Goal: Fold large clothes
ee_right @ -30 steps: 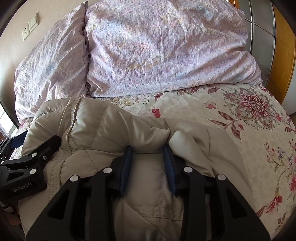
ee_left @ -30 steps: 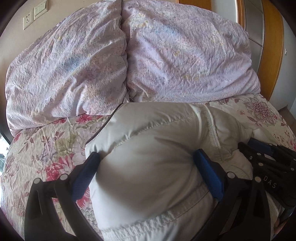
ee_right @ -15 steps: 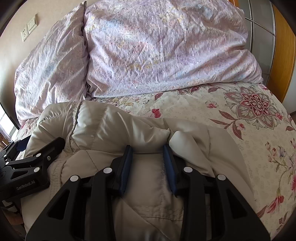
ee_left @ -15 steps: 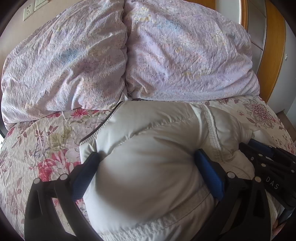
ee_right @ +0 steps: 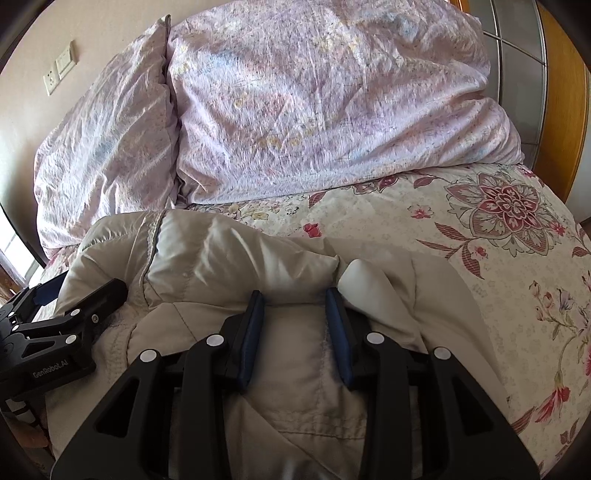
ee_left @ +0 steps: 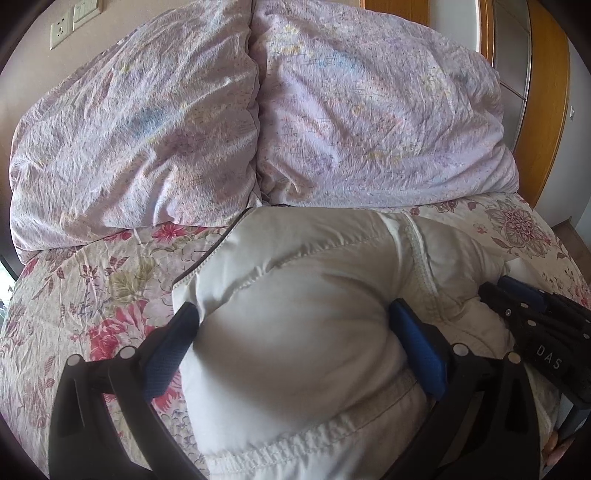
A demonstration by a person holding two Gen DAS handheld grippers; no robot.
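A cream padded jacket [ee_left: 310, 266] lies bunched on the floral bedspread [ee_left: 92, 280]. My left gripper [ee_left: 293, 314] spans a thick, puffy fold of it, both blue pads dented into the padding near the elastic hem. In the right wrist view the same jacket [ee_right: 221, 258] shows a narrower ridge, and my right gripper [ee_right: 293, 295] is shut on that ridge. The two grippers sit side by side: the right gripper [ee_left: 496, 286] shows at the right edge of the left wrist view, and the left gripper [ee_right: 81, 286] at the left edge of the right wrist view.
Two large lilac pillows [ee_left: 140, 122] [ee_left: 369, 110] lean against the wall just beyond the jacket. Bare floral bedspread [ee_right: 480, 229] stretches to the right. A wall socket [ee_left: 61, 29] is at the upper left, and a wooden wardrobe frame [ee_left: 550, 92] stands at the right.
Almost nothing: the left wrist view swayed slightly and came back. Both grippers keep the same hold on the jacket.
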